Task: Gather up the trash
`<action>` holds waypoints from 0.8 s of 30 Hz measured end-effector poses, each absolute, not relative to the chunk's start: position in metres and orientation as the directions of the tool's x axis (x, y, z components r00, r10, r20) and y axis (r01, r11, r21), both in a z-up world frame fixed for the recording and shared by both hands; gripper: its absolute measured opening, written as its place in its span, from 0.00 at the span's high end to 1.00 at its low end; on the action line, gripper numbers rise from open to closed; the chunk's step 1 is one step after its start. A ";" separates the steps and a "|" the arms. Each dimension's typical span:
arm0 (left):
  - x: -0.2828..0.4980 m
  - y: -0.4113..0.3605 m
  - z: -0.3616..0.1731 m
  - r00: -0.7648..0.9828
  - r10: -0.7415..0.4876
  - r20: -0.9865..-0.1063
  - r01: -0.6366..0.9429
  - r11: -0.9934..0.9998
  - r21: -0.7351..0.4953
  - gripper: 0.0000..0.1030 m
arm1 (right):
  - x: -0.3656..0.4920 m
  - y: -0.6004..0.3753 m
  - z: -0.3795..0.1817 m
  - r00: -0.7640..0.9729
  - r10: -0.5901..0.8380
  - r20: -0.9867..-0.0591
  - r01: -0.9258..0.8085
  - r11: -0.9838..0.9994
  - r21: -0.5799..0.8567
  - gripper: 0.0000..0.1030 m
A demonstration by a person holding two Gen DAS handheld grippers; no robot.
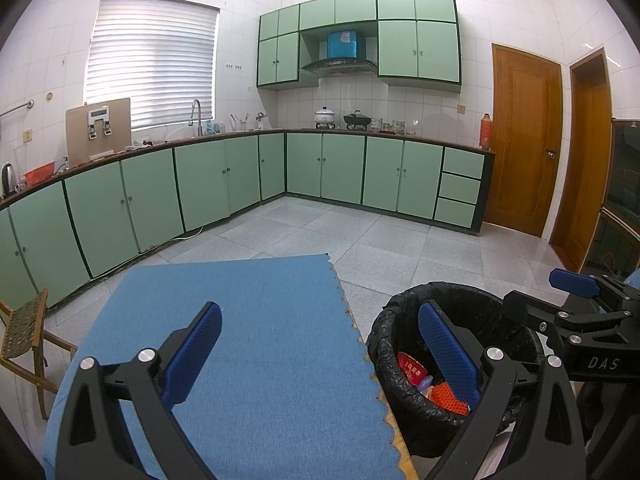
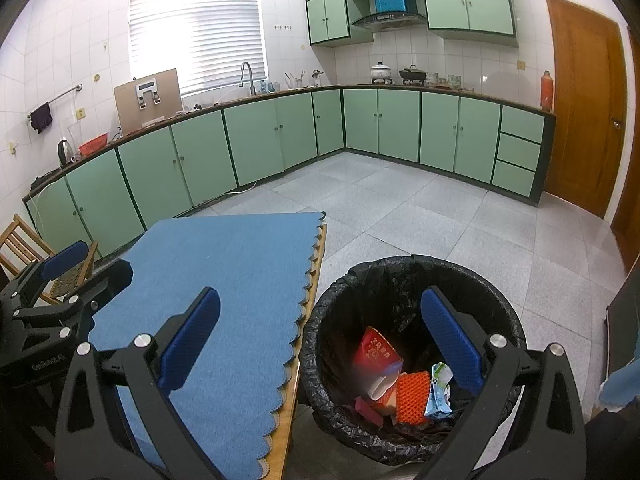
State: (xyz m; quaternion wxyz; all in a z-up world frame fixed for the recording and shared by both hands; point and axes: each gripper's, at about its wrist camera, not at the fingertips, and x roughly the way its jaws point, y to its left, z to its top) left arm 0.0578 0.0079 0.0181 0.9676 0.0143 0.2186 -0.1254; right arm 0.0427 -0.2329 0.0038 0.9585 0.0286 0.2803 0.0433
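A bin lined with a black bag (image 2: 416,276) stands on the floor right of the table; it also shows in the left wrist view (image 1: 400,320). Inside lie a red paper cup (image 2: 374,352), an orange mesh piece (image 2: 412,396) and a light blue-green wrapper (image 2: 440,392). My right gripper (image 2: 320,340) is open and empty, its right finger over the bin and its left finger over the blue mat (image 2: 224,280). My left gripper (image 1: 320,352) is open and empty above the mat (image 1: 260,340). Each gripper shows at the edge of the other's view.
The mat covers a wooden table (image 2: 288,420) with a scalloped right edge. A wooden chair (image 2: 24,252) stands at the left. Green cabinets (image 2: 280,132) line the walls, with a grey tiled floor (image 2: 420,208) between. Wooden doors (image 2: 584,112) are at the right.
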 end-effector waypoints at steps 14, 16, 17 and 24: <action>0.058 0.007 0.013 0.869 -0.239 -0.432 0.252 0.967 -0.029 0.06 | 0.043 -0.233 -0.006 0.835 0.097 -0.541 -0.063 0.995 0.082 0.05; 0.058 0.007 0.010 0.868 -0.240 -0.435 0.252 0.967 -0.032 0.06 | 0.043 -0.234 -0.007 0.835 0.096 -0.542 -0.062 0.995 0.081 0.05; 0.058 0.007 0.008 0.868 -0.240 -0.436 0.252 0.967 -0.032 0.06 | 0.043 -0.234 -0.007 0.835 0.096 -0.541 -0.062 0.995 0.081 0.05; 0.058 0.005 0.005 0.866 -0.239 -0.439 0.253 0.967 -0.029 0.06 | 0.044 -0.234 -0.011 0.832 0.096 -0.547 -0.058 0.995 0.085 0.05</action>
